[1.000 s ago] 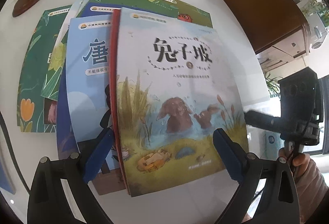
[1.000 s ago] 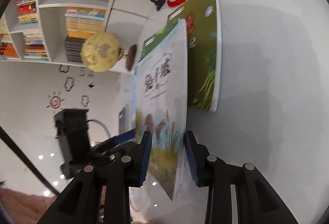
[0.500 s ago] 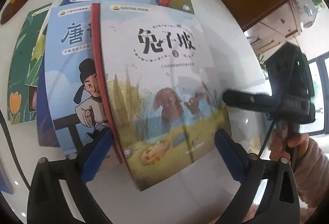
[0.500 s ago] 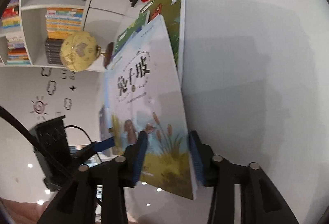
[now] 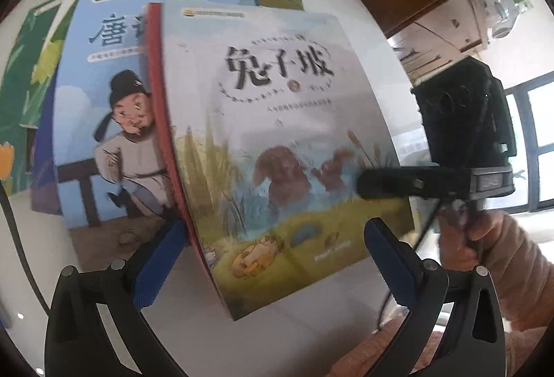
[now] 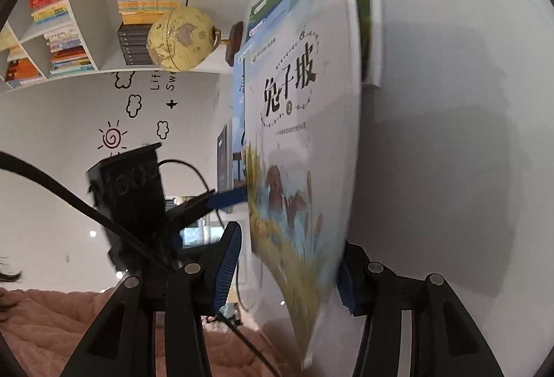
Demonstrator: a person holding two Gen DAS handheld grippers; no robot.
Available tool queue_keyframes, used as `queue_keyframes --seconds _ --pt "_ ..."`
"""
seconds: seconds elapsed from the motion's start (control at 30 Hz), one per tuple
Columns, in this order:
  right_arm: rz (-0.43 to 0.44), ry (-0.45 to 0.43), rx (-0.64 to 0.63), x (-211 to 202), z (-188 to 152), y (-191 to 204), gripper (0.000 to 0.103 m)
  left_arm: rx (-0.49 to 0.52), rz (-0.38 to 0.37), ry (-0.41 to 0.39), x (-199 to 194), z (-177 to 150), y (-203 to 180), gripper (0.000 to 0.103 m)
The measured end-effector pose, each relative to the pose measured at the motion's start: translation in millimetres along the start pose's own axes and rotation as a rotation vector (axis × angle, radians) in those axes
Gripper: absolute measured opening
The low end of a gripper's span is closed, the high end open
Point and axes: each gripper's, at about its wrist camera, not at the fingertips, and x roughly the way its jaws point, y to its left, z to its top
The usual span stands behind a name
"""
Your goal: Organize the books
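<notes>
The rabbit book is lying tilted across the light-blue book on the fanned pile of books on the white table, its red spine toward nine o'clock. The left gripper is standing spread wide, its blue pads flanking the book's near edge; whether they touch it I cannot tell. The right gripper is reaching in from three o'clock, its jaws opening with the book's right edge between them, the pads apparently clear. A globe is standing at eleven o'clock.

The rabbit book is seen tilted over the spread books, framed by wide-open left tongs.
</notes>
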Motion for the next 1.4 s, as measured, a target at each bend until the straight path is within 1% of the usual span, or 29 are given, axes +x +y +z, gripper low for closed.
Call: queue_keyframes --seconds 0.1,0.13,0.2,0.23,0.33,0.37,0.4,0.43,0.5,0.53,0.57,0.63,0.7,0.73,0.8,0.9,0.97,1.0,1.1,1.13,1.2,1.27,1.4 --pt "-0.085 -0.057 -0.044 1.3 6.7 11.3 0.049 -0.019 -0.050 -0.015 -0.1 -0.2 -2.7 0.100" --pt "-0.145 -0.083 -0.060 0.8 8.9 16.4 0.048 -0.015 -0.072 -0.029 -1.6 0.3 -5.3 0.099" --pt "-0.205 -0.095 -0.083 3.0 12.3 24.3 0.047 -0.002 -0.111 -0.065 -6.9 3.1 -12.5 0.095" --pt "-0.246 -0.108 -0.107 3.0 13.2 30.3 0.047 0.002 -0.106 -0.076 -7.3 5.0 -16.5 0.095" --pt "-0.290 -0.133 -0.144 2.1 13.2 39.3 0.047 0.015 -0.035 -0.077 -3.3 8.9 -19.0 0.095" --pt "-0.291 -0.138 -0.142 1.5 13.7 40.7 0.047 0.001 -0.028 -0.074 -2.0 9.0 -16.2 0.095" --pt "-0.287 -0.138 -0.140 1.4 13.3 41.2 0.045 -0.017 -0.046 -0.081 -4.0 8.0 -10.3 0.095" --pt "-0.295 -0.147 -0.145 1.0 12.6 41.9 0.043 -0.033 -0.048 -0.089 -7.0 7.2 -5.4 0.095" --pt "-0.314 -0.155 -0.144 -1.9 9.1 38.2 0.042 -0.054 -0.006 -0.100 -10.5 6.6 2.0 0.095" --pt "-0.327 -0.159 -0.137 -3.5 8.0 35.9 0.042 -0.063 0.017 -0.092 -9.4 6.6 7.0 0.095" --pt "-0.351 -0.171 -0.129 -6.0 6.8 33.7 0.042 -0.072 0.024 -0.082 -8.6 5.2 12.0 0.095" --pt "-0.389 -0.200 -0.107 -14.9 3.4 28.0 0.042 -0.098 -0.005 -0.087 -10.8 2.4 19.9 0.095" --pt "-0.354 -0.217 -0.060 -22.7 2.7 21.5 0.042 -0.106 -0.010 -0.092 -13.2 1.0 20.8 0.095" --pt "-0.352 -0.224 -0.050 -26.7 1.8 19.6 0.042 -0.105 -0.004 -0.093 -13.5 0.5 20.5 0.095" --pt "-0.388 -0.234 -0.069 -30.9 0.2 23.4 0.042 -0.098 -0.002 -0.104 -17.8 -0.3 20.3 0.095" --pt "-0.393 -0.207 -0.085 -32.2 -1.4 25.5 0.042 -0.084 -0.054 -0.182 -34.6 0.6 11.7 0.095" --pt "-0.428 -0.212 -0.095 -34.7 -3.0 26.1 0.042 -0.074 -0.089 -0.212 -41.9 2.8 8.9 0.095" --pt "-0.433 -0.225 -0.086 -36.3 -3.3 25.7 0.042 -0.077 -0.101 -0.207 -41.1 5.1 9.4 0.095" --pt "-0.426 -0.246 -0.064 -39.6 -3.4 22.6 0.042 -0.098 -0.080 -0.165 -28.2 9.8 13.3 0.095" --pt "-0.429 -0.254 -0.069 -41.4 -3.7 23.6 0.042 -0.110 -0.091 -0.154 -23.8 10.6 15.3 0.095" --pt "-0.410 -0.256 -0.068 -42.5 -2.4 25.9 0.042 -0.119 -0.110 -0.154 -22.5 9.8 15.8 0.095" --pt "-0.407 -0.253 -0.077 -43.0 -0.5 28.9 0.042 -0.114 -0.103 -0.172 -24.8 11.7 12.8 0.095" --pt "-0.426 -0.246 -0.072 -39.8 4.3 27.5 0.042 -0.083 -0.103 -0.240 -37.0 17.5 2.7 0.095"
